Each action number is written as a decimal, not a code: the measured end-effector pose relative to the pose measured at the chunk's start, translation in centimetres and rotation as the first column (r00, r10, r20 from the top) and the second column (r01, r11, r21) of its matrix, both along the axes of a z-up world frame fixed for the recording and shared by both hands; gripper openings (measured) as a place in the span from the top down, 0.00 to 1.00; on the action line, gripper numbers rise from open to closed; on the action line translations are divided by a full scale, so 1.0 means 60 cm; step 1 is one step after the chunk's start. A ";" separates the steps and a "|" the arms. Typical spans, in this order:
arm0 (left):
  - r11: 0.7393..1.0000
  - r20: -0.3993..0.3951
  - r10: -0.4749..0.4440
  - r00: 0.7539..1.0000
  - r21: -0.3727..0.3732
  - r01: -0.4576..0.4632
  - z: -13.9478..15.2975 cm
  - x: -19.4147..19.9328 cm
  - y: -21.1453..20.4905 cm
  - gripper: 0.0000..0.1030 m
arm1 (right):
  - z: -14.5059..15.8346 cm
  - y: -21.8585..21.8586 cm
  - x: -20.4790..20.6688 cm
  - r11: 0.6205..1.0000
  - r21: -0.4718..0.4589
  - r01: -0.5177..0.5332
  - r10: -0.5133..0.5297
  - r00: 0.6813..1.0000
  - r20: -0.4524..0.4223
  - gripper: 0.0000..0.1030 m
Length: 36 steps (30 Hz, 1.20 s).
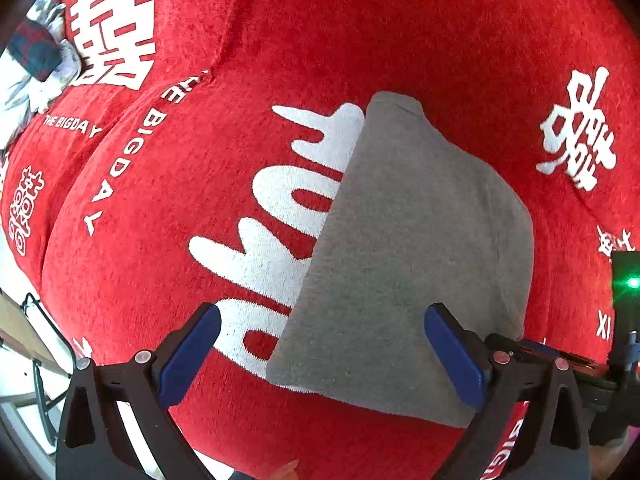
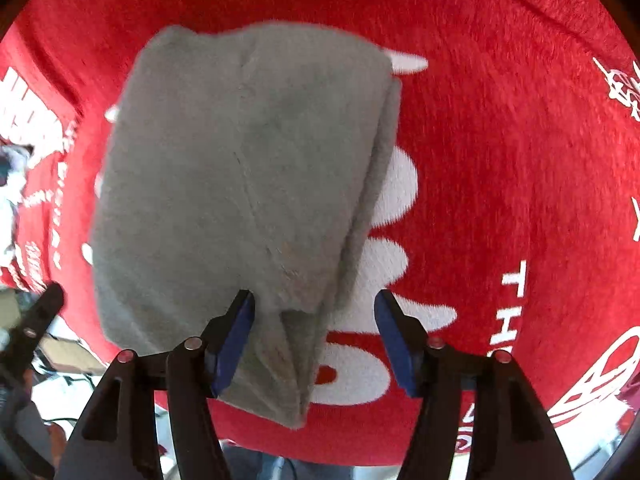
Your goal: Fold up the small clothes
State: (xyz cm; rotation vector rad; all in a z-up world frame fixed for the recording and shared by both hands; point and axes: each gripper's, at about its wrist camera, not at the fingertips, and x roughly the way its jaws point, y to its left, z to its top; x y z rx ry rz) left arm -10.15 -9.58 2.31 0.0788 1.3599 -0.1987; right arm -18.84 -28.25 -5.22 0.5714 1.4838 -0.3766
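- A folded grey cloth [image 1: 404, 256] is laid flat on a red blanket [image 1: 420, 32] with white letters and signs.
- The left claw [image 1: 322, 344] is held wide open above the near edge of the grey cloth. Nothing is gripped; the right blue pad [image 1: 454, 356] is seen over the cloth and the left one over the blanket.
- The right claw [image 2: 316, 336] is open too, with a folded corner of the cloth [image 2: 248, 184] seen between its blue pads [image 2: 234, 338]. The cloth is not squeezed.
- The surface is covered by the red blanket.
- A bundle of other clothes [image 1: 34, 68] is seen far off at the blanket's edge.
- Floor and clutter are seen past the edge.
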 end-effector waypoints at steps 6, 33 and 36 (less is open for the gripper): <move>1.000 0.011 0.026 1.000 -0.005 -0.026 0.011 0.011 0.002 0.01 | 0.020 -0.029 0.023 0.996 0.065 0.065 -0.070 0.994 0.082 0.29; 0.998 -0.094 -0.044 0.995 -0.057 0.039 -0.052 0.083 0.105 0.01 | -0.012 -0.063 -0.036 0.954 0.226 0.199 -0.235 0.961 0.145 0.23; 0.996 -0.094 -0.081 0.992 -0.041 0.077 -0.054 0.093 0.096 0.01 | -0.011 -0.067 -0.040 0.949 0.232 0.214 -0.253 0.955 0.154 0.23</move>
